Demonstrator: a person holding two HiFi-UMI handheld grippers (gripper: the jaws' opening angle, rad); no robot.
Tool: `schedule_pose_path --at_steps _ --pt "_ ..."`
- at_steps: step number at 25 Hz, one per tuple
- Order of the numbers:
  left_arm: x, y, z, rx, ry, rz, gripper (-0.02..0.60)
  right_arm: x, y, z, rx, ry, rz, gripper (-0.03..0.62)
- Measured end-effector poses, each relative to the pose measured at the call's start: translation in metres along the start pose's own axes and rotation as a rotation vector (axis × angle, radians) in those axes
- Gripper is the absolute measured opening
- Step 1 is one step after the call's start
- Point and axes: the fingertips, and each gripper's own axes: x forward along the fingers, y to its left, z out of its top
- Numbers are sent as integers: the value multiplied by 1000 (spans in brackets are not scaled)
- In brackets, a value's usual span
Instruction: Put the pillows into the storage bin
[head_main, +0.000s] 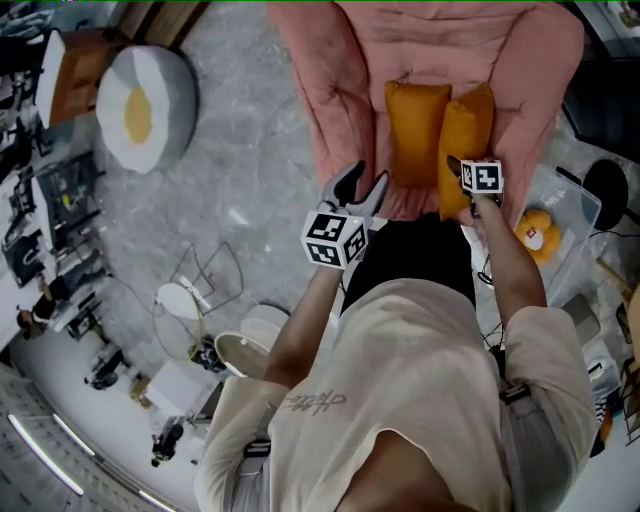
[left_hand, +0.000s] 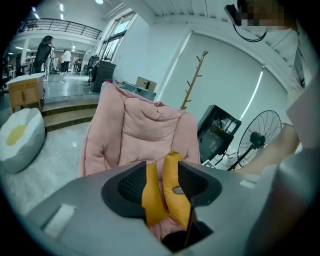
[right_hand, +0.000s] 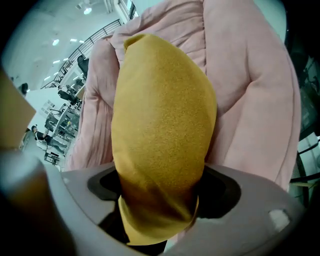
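On one pink armchair (head_main: 330, 90), the left tongs (head_main: 368, 180) hang open and empty short of the left orange pillow (head_main: 417, 130), flat on the seat, while the right tongs (head_main: 460, 172) clamp the right orange pillow (head_main: 468, 140), stood on edge just beside it, two pillows in all, with one clear storage bin (head_main: 585, 205) on the floor at right.

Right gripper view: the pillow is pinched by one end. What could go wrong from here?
The right gripper pinches only one end of the right pillow; the bulky rest could sag and slip out. The other pillow lies right beside it on the pink chair, so it might get dragged off. The clear bin already holds an orange toy, which may crowd the drop.
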Motion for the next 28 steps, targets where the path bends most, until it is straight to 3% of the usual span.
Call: schedule_pose_path --at_steps 9,16,25,28 --pt "-25 -18 -3 82 -34 -66 216 -80 15 -18 52 -83 -7 426" --pt "-33 -41 1 158 -66 -161 215 -144 16 -29 138 -228 -52 430" --pt "-28 -65 -17 233 -25 -313 215 -206 16 -67 227 -345 -144 436" --pt "-26 -71 -32 214 -1 -350 215 -227 21 -91 262 -373 -169 436"
